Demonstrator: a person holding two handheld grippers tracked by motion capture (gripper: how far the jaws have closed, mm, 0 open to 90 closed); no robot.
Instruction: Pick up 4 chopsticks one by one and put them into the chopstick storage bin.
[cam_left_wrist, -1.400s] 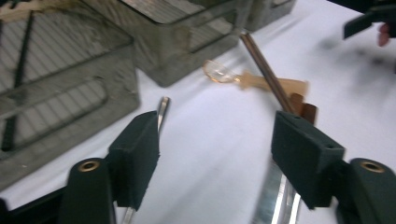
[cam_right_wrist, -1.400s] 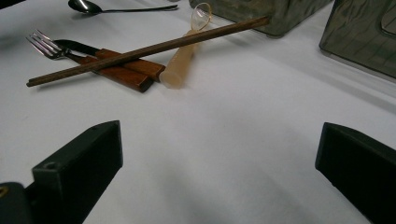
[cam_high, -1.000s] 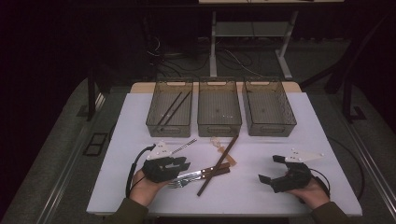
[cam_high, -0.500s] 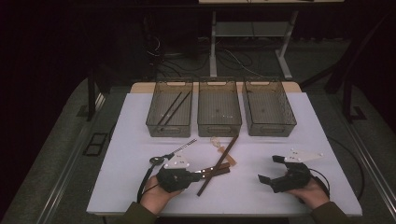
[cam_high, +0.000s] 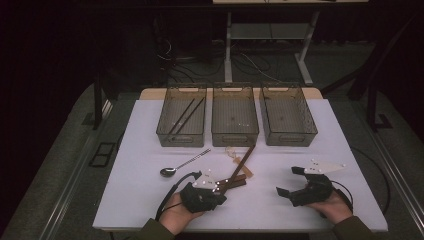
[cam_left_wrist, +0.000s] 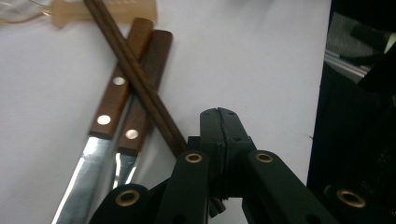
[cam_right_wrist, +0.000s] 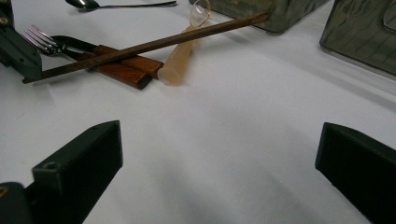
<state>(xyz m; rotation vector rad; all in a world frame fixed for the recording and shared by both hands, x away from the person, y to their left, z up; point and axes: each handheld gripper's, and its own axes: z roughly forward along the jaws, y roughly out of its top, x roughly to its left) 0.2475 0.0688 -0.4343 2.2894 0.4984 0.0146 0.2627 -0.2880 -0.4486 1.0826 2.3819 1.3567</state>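
My left gripper (cam_high: 221, 189) (cam_left_wrist: 220, 116) lies low on the white table (cam_high: 150, 130), jaws shut tip to tip with nothing seen between the tips. A pair of dark chopsticks (cam_high: 242, 165) (cam_left_wrist: 135, 79) runs slantwise under those jaws and across two wooden-handled knives (cam_left_wrist: 123, 100) (cam_right_wrist: 123, 67). A fork (cam_right_wrist: 42, 39) lies beside the knives, close to the left gripper. My right gripper (cam_high: 287, 181) (cam_right_wrist: 219, 154) rests open at the front right, apart from everything, with bare table between its jaws.
A metal spoon (cam_high: 182, 164) lies left of the pile; a clear plastic spoon with a beige handle (cam_high: 234, 154) (cam_right_wrist: 180, 60) lies under the chopsticks. Three smoky bins stand in a row behind: the left bin (cam_high: 167, 131) holds chopsticks, then the middle bin (cam_high: 235, 137) and the right bin (cam_high: 310, 127).
My left hand has slid right and toward the front edge, uncovering the metal spoon, and its gripper now lies at the chopsticks' near end. The right hand has kept still.
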